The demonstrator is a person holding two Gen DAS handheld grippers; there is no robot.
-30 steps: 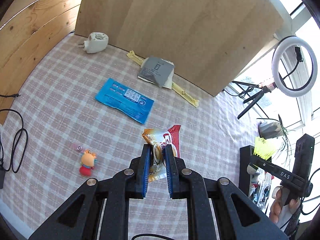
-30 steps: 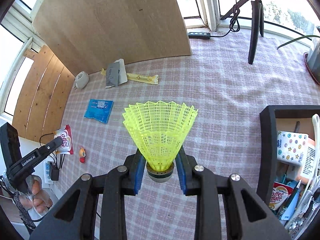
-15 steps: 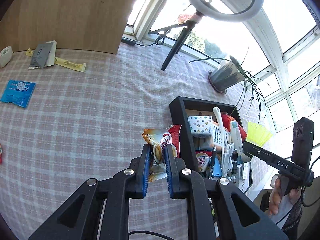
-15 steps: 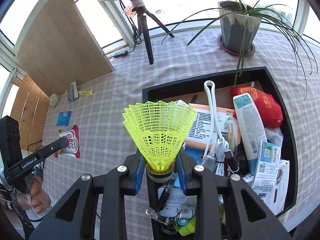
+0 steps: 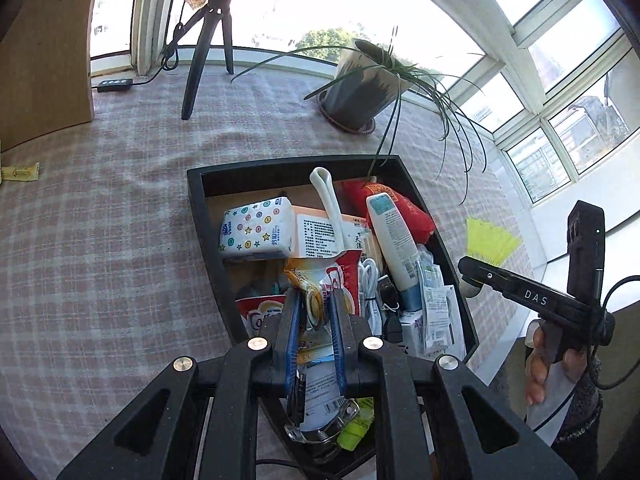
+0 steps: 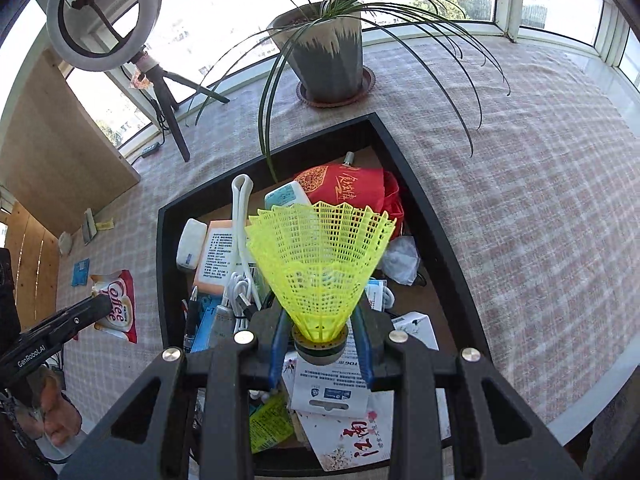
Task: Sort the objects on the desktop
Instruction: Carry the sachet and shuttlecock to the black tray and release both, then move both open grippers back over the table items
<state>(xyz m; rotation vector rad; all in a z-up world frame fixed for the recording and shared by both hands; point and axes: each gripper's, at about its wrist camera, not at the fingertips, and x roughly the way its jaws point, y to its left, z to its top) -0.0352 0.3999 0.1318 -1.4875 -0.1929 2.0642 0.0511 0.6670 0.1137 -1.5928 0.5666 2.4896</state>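
Pinching sachet [image 5: 316,280] and shuttlecock [image 6: 320,264], both grippers hide much of the tray [image 6: 420,200].

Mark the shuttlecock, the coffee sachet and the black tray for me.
shuttlecock [image 6: 320,264]: right wrist view, on its yellow mesh skirt.
coffee sachet [image 5: 344,276]: left wrist view, on the red and white printed part above the pads.
black tray [image 6: 432,216]: right wrist view, on its right wall.

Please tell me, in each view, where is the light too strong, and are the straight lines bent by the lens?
Left wrist view: windows blown out white; black tray rim curves. Right wrist view: glare behind the plant pot, shuttlecock sharp and sunlit, tablecloth checks bow outward.
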